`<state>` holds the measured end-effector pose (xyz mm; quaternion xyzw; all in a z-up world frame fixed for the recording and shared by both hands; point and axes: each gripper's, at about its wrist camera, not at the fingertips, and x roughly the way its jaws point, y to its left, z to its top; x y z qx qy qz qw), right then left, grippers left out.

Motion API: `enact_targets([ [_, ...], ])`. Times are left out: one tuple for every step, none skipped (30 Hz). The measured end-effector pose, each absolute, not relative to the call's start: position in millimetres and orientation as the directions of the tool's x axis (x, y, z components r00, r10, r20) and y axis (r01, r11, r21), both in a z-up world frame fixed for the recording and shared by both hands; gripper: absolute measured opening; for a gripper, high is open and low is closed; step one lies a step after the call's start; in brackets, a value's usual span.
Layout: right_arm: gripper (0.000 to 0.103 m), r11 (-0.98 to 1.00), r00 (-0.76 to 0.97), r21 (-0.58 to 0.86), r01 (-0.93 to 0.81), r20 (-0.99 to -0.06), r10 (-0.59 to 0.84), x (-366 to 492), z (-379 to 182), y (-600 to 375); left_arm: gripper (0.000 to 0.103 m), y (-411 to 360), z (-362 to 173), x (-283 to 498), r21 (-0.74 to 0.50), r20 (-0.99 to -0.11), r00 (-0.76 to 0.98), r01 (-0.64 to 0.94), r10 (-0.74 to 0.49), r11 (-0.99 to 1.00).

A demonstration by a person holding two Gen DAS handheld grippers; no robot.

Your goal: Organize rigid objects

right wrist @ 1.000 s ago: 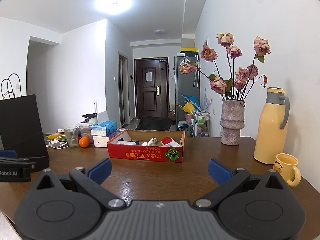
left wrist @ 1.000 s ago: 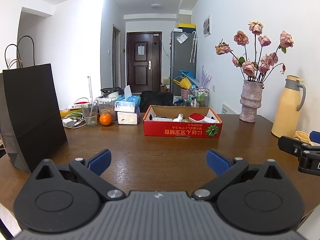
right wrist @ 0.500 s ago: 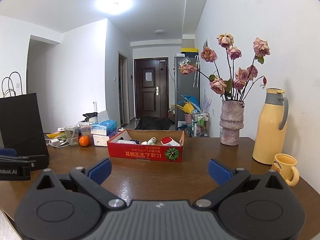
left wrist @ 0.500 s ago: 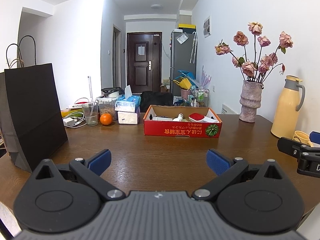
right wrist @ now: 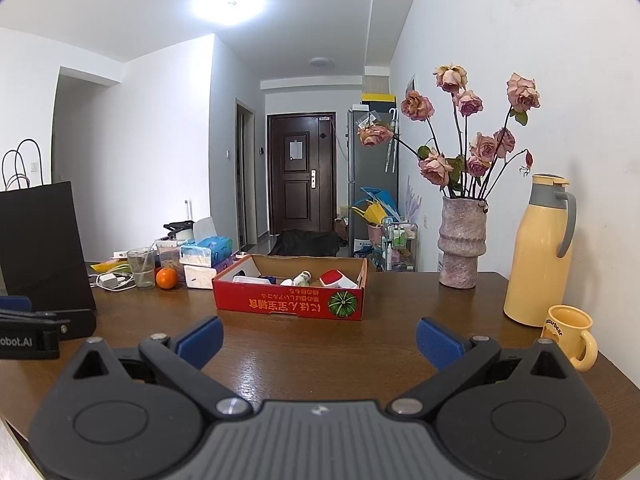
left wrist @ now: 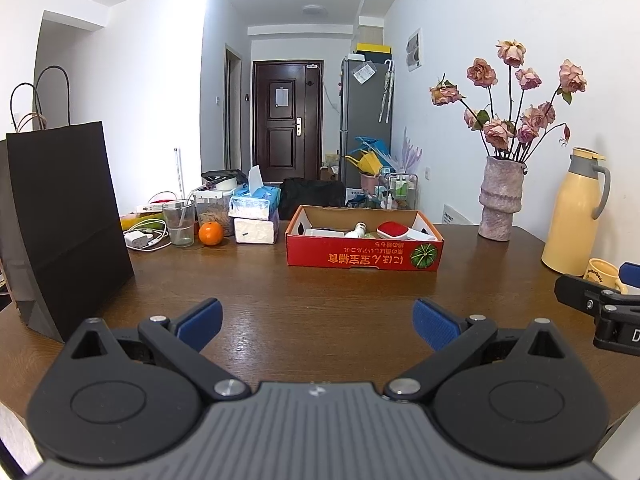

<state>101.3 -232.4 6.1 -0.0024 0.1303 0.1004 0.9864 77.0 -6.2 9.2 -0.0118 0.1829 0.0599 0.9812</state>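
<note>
Hovering low over the near edge of the table (left wrist: 320, 320), the left gripper (left wrist: 318, 320) has its blue pads spread wide with nothing between them. The right gripper (right wrist: 319, 338) sits the same way, jaws wide apart and empty, above bare wood; its black body also shows at the right edge of the left view.

Left of both stands a black paper bag (left wrist: 64, 220), upright near the table's left side. At the right, a yellow mug (right wrist: 568, 336) sits just in front of a yellow thermos (right wrist: 536, 252).

Farther on, at mid-table, lies the red box (right wrist: 290, 300), an open cardboard tray with a green pumpkin printed on its front. Inside it rest a red-and-white item (right wrist: 334, 279), a small white bottle (right wrist: 302, 278) lying on its side, and a flat white piece (left wrist: 324, 233).

To the box's left are a white tissue pack (left wrist: 256, 231), an orange (left wrist: 211, 233), a glass (left wrist: 179, 222) and a white charger (left wrist: 138, 238) with its cable. To the right, near the wall, a stone-coloured vase (left wrist: 500, 198) holds dried pink roses.
</note>
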Motion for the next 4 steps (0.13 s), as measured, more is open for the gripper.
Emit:
enact_targets([
  [0.103,0.980,0.946,0.021,-0.199,-0.258,0.197,101.3,6.1,-232.4,0.103,-6.2,9.2,77.1,-0.001,-0.360,0.926,-0.121,0.113,0.993],
  [0.103,0.980,0.946,0.021,-0.199,-0.258,0.198,101.3,6.1,-232.4,0.103,-6.1,9.1,77.1,-0.003,-0.360,0.927,-0.118,0.109,0.993],
  [0.103,0.980,0.946,0.021,-0.199,-0.258,0.198,101.3,6.0,-232.4,0.103,-5.9,8.9,77.3,-0.005,-0.361,0.927,-0.116,0.107,0.993],
  [0.103,0.980,0.945,0.020,-0.199,-0.260,0.197,103.2,6.3,-231.8,0.103,-6.1,8.5,77.9,-0.005,-0.361,0.926,-0.116,0.106,0.993],
])
